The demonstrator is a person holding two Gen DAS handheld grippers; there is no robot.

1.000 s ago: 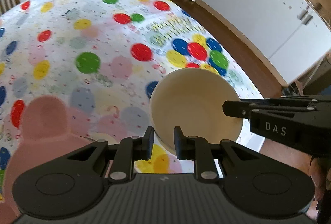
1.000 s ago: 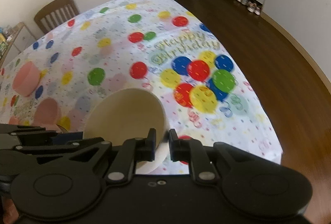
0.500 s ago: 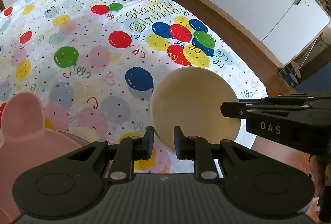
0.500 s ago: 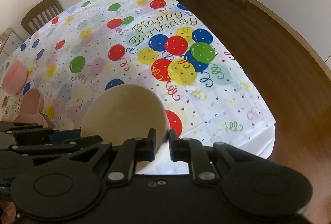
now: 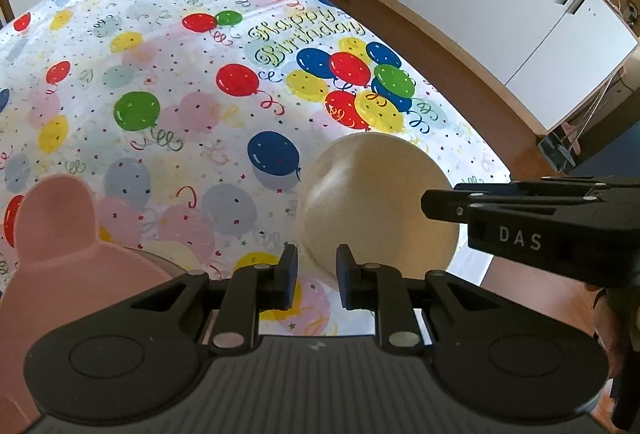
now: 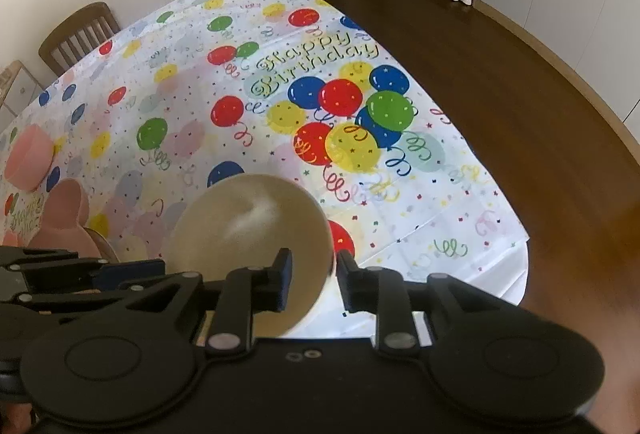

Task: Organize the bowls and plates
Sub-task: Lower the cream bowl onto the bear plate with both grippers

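Over balloon tablecloth [image 5: 168,81], right gripper [image 6: 312,274] opens around cream bowl [image 6: 248,230].

The left gripper [image 5: 313,274] pinches a cream bowl's [image 5: 380,201] rim above the balloon tablecloth [image 5: 180,81].

You see a cream bowl [image 5: 380,205] at six o'clock on a white tablecloth [image 5: 192,81] patterned with red, blue, green, yellow balloons; a pink eared plate [image 5: 60,258] at eight o'clock.
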